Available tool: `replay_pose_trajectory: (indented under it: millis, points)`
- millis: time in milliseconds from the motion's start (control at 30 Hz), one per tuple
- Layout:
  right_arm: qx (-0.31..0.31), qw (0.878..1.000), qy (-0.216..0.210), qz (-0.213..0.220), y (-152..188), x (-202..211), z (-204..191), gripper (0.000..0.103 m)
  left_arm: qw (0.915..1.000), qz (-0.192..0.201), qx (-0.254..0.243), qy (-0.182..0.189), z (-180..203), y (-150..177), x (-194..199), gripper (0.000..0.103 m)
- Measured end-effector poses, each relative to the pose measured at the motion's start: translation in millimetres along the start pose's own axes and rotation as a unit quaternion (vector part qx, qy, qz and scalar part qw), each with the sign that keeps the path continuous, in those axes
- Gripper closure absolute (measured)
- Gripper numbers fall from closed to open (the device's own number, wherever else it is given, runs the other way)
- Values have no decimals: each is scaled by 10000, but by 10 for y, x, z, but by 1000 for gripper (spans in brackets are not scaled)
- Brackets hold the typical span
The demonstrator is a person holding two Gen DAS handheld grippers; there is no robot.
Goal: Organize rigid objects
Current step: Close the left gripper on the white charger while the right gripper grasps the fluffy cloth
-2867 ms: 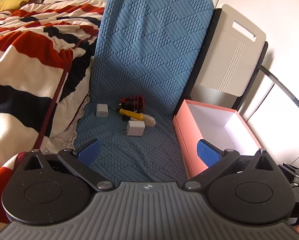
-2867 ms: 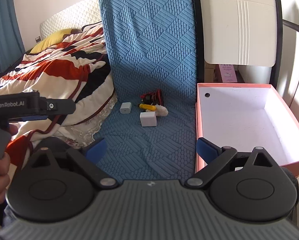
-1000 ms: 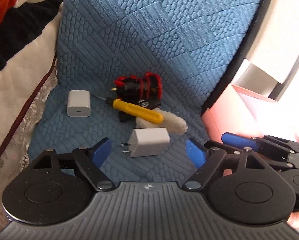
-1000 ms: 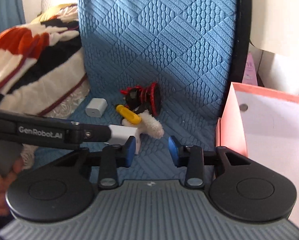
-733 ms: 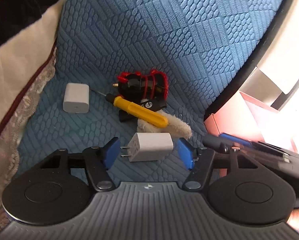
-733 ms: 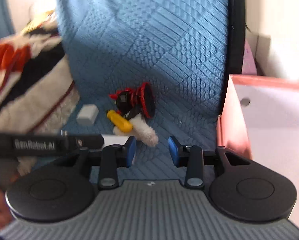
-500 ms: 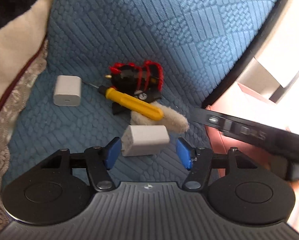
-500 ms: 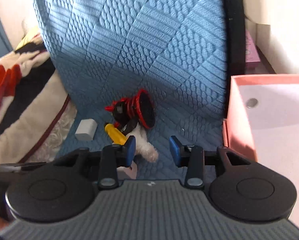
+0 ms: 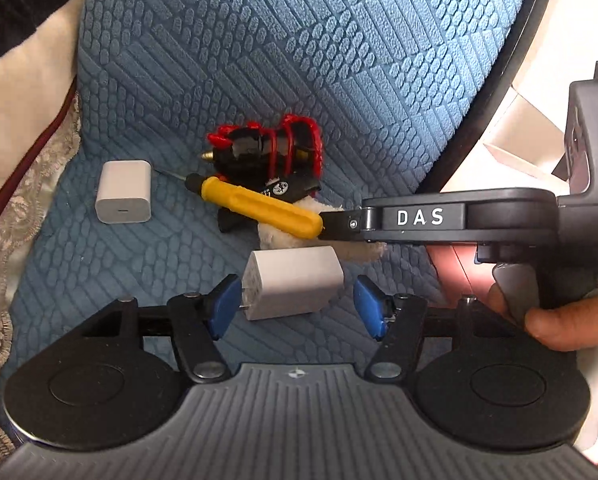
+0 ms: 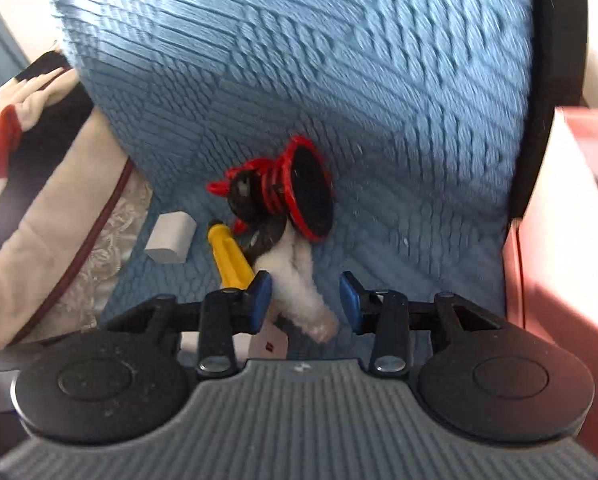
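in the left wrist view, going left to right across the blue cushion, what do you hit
blanket → small white charger → yellow screwdriver → right claw → pink box

blue quilted chair cover (image 9: 339, 60), striped blanket (image 10: 27, 152) at left, daylight.

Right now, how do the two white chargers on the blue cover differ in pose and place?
The near charger sits between the open pads of the left hand-held gripper, prongs toward the left pad; the far charger lies apart at the left, untouched. The near one shows prongs; the far one shows a port on its face. Both are white blocks on the blue cover.
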State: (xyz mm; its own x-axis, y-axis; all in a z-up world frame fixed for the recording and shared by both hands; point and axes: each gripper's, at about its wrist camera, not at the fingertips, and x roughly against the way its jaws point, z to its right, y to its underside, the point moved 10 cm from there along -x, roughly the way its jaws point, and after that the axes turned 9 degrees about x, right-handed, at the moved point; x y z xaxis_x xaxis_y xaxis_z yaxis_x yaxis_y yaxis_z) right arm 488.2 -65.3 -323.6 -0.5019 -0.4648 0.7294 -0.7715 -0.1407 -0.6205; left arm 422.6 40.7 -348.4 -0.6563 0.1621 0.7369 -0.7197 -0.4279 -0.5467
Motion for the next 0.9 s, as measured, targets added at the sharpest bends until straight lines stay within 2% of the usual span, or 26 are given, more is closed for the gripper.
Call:
replay_pose_trajectory:
  millis: [67,200,267,400,533,800,900]
  points:
    - [-125,9998,-66,-121,44,-7,9,66,10000,-29,-35,-33,-1,-3,-27,35]
    - [-121,9993,-82,-335,141,-27,1,68,9999,-113,51,-108,-51,-6,-108,34]
    - [-200,9994,-122,-265,141,-25,16,77,9995,-101,312,-36,-99,-34,-119,34]
    - [-176,9996,-196,-129,103,21,3,81,9994,-48,327,-56,-112,-72,-110,34]
    - [-96,9999,-91,10,45,87,-21,83,9997,9,202,-108,-83,-108,-116,34]
    - [67,9997,3,215,-11,204,-63,89,9987,218,382,-249,-103,-169,-80,42]
    - [149,9996,15,231,-5,247,-92,90,9975,164,654,-201,-151,-184,-35,43]
